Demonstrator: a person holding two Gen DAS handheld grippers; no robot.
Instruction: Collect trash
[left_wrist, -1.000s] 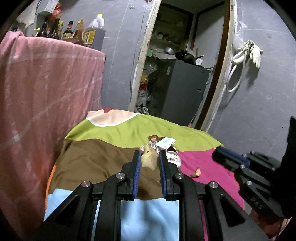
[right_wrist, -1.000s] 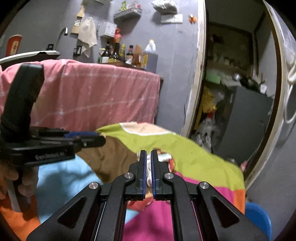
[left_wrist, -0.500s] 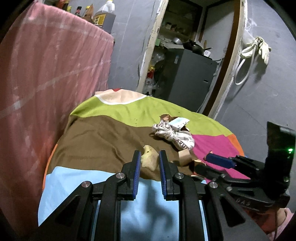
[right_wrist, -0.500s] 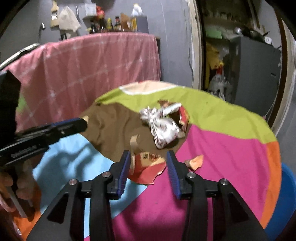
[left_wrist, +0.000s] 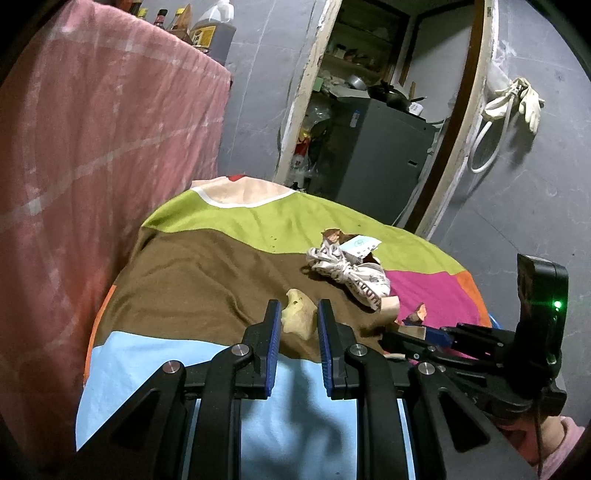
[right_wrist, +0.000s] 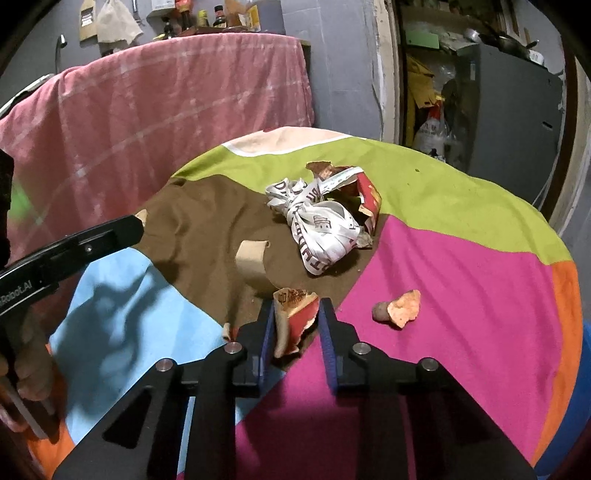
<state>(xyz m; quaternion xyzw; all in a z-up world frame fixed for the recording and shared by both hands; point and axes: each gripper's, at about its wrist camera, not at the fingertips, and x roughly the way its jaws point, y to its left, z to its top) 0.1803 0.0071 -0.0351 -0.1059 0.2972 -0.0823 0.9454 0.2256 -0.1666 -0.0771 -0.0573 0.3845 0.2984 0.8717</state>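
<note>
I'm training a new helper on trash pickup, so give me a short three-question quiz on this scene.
1. True or false: the left gripper has a pale yellowish scrap between its fingers.
2. Which scrap sits between the fingers of the right gripper, whose jaws are closing? A) the knotted white bag B) the torn red wrapper C) the orange peel
3. Fill in: the peel lies on the ____ patch of the tablecloth.

Key:
1. True.
2. B; its left pad touches the wrapper, the right pad shows a gap.
3. Pink.
</note>
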